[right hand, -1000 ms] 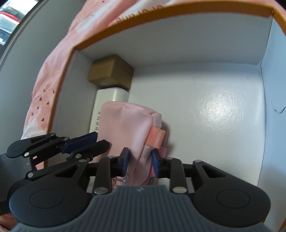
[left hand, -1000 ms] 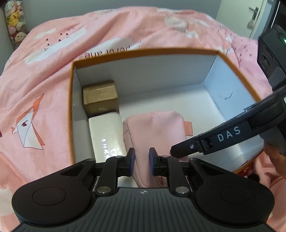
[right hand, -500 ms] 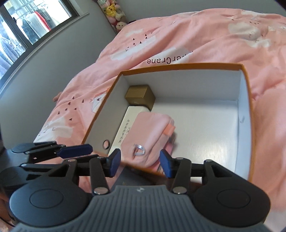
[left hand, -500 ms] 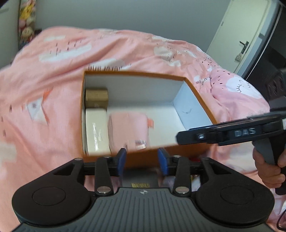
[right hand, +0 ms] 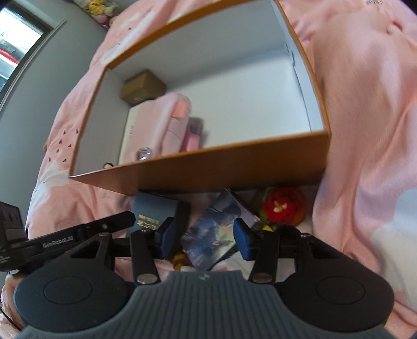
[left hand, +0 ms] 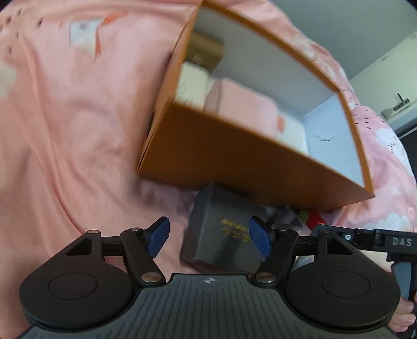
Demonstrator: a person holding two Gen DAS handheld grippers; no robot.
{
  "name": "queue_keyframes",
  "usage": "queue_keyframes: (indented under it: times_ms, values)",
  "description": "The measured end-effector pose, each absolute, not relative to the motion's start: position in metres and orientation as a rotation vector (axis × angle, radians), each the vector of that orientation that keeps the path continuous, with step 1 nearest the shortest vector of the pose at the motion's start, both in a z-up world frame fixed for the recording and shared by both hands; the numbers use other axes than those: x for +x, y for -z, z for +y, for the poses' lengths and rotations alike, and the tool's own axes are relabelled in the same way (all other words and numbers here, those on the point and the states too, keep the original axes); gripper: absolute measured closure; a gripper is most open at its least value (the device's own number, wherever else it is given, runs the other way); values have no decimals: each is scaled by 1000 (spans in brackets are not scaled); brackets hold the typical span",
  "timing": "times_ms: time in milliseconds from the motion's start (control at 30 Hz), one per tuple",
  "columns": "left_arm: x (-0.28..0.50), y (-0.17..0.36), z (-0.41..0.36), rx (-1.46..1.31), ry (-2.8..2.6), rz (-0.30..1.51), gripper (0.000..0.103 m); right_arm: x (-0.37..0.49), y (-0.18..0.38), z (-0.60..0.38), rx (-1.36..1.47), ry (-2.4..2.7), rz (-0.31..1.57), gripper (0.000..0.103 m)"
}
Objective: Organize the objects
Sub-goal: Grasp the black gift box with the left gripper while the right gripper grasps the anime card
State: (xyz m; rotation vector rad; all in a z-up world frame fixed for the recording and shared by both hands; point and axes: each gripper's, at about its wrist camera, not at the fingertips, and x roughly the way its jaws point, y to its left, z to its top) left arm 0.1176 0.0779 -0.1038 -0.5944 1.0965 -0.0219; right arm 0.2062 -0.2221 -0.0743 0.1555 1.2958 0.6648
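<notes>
An orange box (left hand: 234,153) with a white inside lies on the pink bed; it also shows in the right wrist view (right hand: 234,167). Inside are a gold box (right hand: 143,84), a white box (left hand: 191,80) and a pink pouch (right hand: 166,122). In front of the box lie a dark grey box with gold lettering (left hand: 221,232), a dark picture card (right hand: 216,229) and a red plush toy (right hand: 282,206). My left gripper (left hand: 209,236) is open above the dark grey box. My right gripper (right hand: 203,238) is open above the picture card. Both are empty.
The pink patterned duvet (left hand: 65,130) covers the bed all around the box. A grey wall and a window (right hand: 15,44) are at the left in the right wrist view. Plush toys (right hand: 100,7) sit at the far end.
Both grippers let go of the pink pouch, opened and pulled back out of the box. They now hang low over the items in front of the box.
</notes>
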Motion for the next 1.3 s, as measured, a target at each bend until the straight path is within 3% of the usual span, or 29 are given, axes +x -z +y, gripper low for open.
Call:
queue_keyframes:
  times_ms: [233,500,833,1033,1300]
  values:
    - [123,120,80,-639,36,1123,15,212,94,-223,187,-652,1375,41]
    - [135,138,77,-691,110,1143,13,220,103,-221,200,-627,1422,41]
    - [116,118,85,-689,102,1095,51,222,109,-216,182,-616,1452,41]
    - [98,97,82,-626,77,1050,57,226,115,-211,160,-612,1483,42]
    - [85,82,96,-642,24,1025,58,231,120,-196,97,-624,1506,38]
